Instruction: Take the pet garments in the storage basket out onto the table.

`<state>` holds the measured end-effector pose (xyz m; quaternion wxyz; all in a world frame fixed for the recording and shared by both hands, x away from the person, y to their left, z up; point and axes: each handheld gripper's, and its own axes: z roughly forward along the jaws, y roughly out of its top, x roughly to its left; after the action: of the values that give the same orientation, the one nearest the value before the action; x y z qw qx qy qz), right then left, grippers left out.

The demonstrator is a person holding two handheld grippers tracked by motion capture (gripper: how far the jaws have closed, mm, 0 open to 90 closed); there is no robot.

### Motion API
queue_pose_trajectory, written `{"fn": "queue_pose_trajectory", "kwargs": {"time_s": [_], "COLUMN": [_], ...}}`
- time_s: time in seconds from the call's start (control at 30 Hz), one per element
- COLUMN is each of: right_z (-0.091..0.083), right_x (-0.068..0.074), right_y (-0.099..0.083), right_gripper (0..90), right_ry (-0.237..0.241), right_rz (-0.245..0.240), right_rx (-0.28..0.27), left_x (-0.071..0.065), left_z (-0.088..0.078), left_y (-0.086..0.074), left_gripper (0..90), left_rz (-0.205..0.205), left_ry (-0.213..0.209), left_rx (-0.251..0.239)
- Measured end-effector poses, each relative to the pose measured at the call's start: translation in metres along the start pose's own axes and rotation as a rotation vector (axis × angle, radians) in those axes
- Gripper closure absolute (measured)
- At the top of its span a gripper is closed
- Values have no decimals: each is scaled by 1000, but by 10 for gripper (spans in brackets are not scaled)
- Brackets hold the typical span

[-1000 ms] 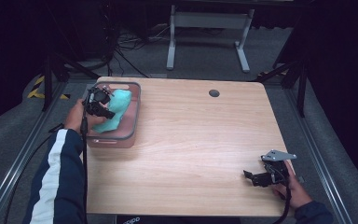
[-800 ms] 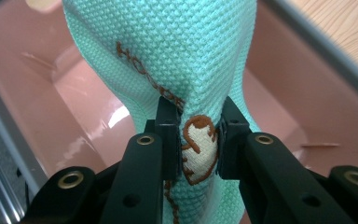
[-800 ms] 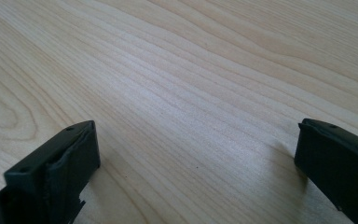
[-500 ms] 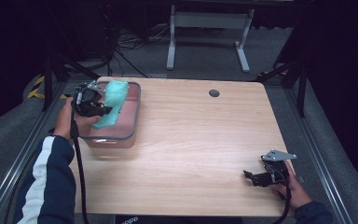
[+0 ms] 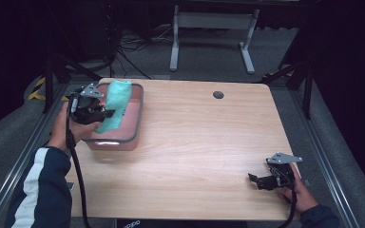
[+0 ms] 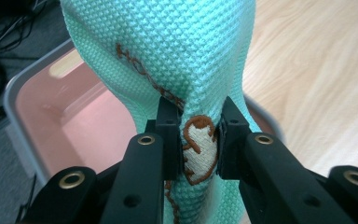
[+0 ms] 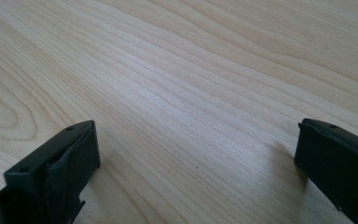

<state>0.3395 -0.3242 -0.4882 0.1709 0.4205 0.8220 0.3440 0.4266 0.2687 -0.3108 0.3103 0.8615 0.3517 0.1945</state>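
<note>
Left gripper view: left claw (image 6: 198, 140) pinching turquoise embroidered towel (image 6: 168, 51) at a bunched fold, hanging above pink tub (image 6: 42, 116), for lifting clear. Right claw (image 7: 196, 158) spread, idle over wooden table (image 7: 191, 70).

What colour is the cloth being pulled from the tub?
Mint green cloth with brown stitching, clearest in the left gripper view.

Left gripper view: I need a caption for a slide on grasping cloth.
Left gripper shut on an embroidered turquoise waffle-weave cloth, held above a pink plastic tub.
</note>
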Motion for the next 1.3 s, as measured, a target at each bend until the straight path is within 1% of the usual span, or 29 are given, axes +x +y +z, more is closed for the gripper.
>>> {"fn": "queue_pose_trajectory", "kwargs": {"time_s": [0.03, 0.07, 0.17, 0.27, 0.33, 0.4, 0.43, 0.47, 0.5, 0.53, 0.6, 0.63, 0.7, 0.73, 0.77, 0.8, 0.83, 0.87, 0.9, 0.97, 1.0, 1.03, 1.07, 1.1, 1.13, 1.17, 1.23, 1.27, 1.3], "right_z": [0, 0, 0, 0, 0, 0, 0, 0, 0, 0, 0, 0, 0, 0, 0, 0, 0, 0, 0, 0, 0, 0, 0, 0, 0, 0, 0, 0, 0], "right_x": [0, 0, 0, 0, 0, 0, 0, 0, 0, 0, 0, 0, 0, 0, 0, 0, 0, 0, 0, 0, 0, 0, 0, 0, 0, 0, 0, 0, 0], "right_y": [0, 0, 0, 0, 0, 0, 0, 0, 0, 0, 0, 0, 0, 0, 0, 0, 0, 0, 0, 0, 0, 0, 0, 0, 0, 0, 0, 0, 0], "right_gripper": [3, 3, 3, 3, 3, 3, 3, 3, 3, 3, 3, 3, 3, 3, 3, 3, 3, 3, 3, 3, 3, 3, 3, 3, 3, 3, 3, 3, 3], "right_ry": [0, 0, 0, 0, 0, 0, 0, 0, 0, 0, 0, 0, 0, 0, 0, 0, 0, 0, 0, 0, 0, 0, 0, 0, 0, 0, 0, 0, 0], "right_rz": [0, 0, 0, 0, 0, 0, 0, 0, 0, 0, 0, 0, 0, 0, 0, 0, 0, 0, 0, 0, 1, 0, 0, 0, 0, 0, 0, 0, 0], "right_rx": [0, 0, 0, 0, 0, 0, 0, 0, 0, 0, 0, 0, 0, 0, 0, 0, 0, 0, 0, 0, -1, -1, 0, 0, 0, 0, 0, 0, -1], "left_x": [-3, -3, -15, -25, -33, -42, -50, -54, -60, -65, -73, -80, -90, -94, -97, -102, -106, -109, -115, -123, -123, -131, -135, -139, -139, -144, -150, -153, -157], "left_z": [-1, -1, -5, -6, -6, -4, -3, -2, 0, 2, 5, 9, 17, 22, 25, 31, 35, 40, 48, 59, 59, 71, 77, 83, 83, 90, 102, 110, 116], "left_y": [1, 1, 7, 12, 16, 20, 23, 25, 28, 30, 34, 36, 40, 41, 42, 44, 45, 46, 48, 50, 50, 51, 52, 52, 52, 53, 53, 53, 52], "left_gripper": [754, 754, 754, 754, 754, 754, 754, 754, 754, 754, 754, 754, 754, 754, 754, 754, 754, 754, 754, 754, 754, 754, 754, 753, 753, 753, 753, 753, 752], "left_rz": [10, 10, 51, 77, 106, 130, 153, 159, 178, 185, 209, 219, 248, 255, 256, 275, 280, 294, 308, 322, 322, 333, 341, 338, 338, 359, 367, 364, 360], "left_ry": [2, 2, -14, -30, -45, -60, -73, -78, -90, -104, -121, -133, -140, -149, -167, -190, -188, -191, -217, -231, -231, -245, -255, -265, -265, -276, -276, -295, -304], "left_rx": [-2, -2, -17, -30, -28, -31, -31, -32, -30, -34, -33, -31, -14, -10, -8, 10, 9, 22, 42, 62, 62, 83, 90, 101, 101, 118, 143, 155, 166]}}
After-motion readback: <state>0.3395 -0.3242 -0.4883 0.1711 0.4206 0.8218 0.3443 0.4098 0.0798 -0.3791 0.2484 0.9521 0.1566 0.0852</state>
